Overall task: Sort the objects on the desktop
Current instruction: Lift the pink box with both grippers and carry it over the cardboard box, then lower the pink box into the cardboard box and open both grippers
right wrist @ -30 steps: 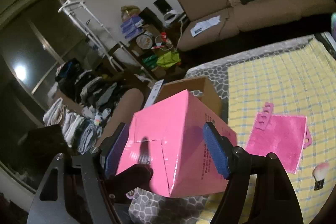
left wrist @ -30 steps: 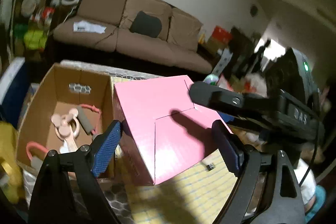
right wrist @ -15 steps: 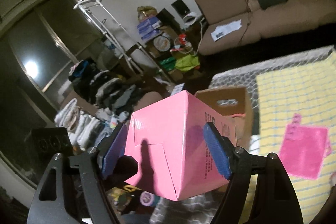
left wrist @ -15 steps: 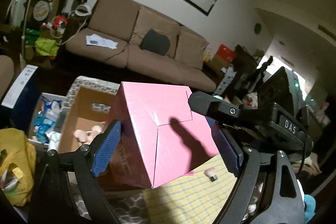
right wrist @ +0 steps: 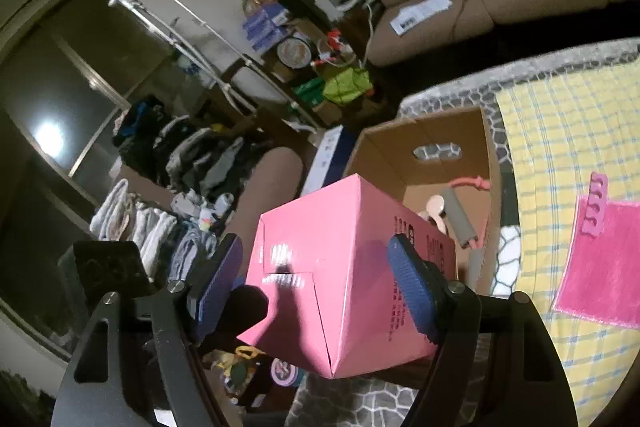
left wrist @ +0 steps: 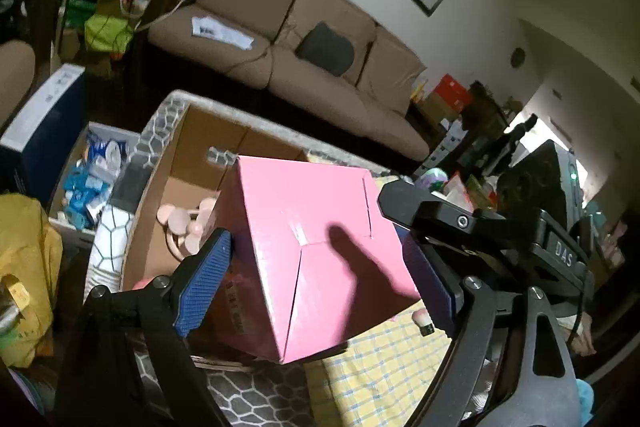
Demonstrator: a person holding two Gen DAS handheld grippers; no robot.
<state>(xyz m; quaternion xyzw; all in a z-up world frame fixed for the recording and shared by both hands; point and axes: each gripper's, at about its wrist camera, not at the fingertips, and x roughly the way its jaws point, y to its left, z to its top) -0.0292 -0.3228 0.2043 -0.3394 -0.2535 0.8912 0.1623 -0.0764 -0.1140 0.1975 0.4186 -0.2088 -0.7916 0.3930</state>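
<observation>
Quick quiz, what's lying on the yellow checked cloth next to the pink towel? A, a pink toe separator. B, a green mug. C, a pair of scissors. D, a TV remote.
A: in the right wrist view a pink toe separator lies at the upper left corner of the pink towel on the yellow checked cloth; none of the other items appear there.

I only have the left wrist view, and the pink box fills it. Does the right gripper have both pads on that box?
Observer: Yes. In the right wrist view the right gripper has a blue pad against each side of the pink box.
Reviewer: What lies on the checked cloth besides the small brush?
Observer: A pink towel, with a pink toe separator overlapping one corner.
Reviewer: Anything else in the cardboard box?
Observer: A grey handle on a pink cord.
</observation>
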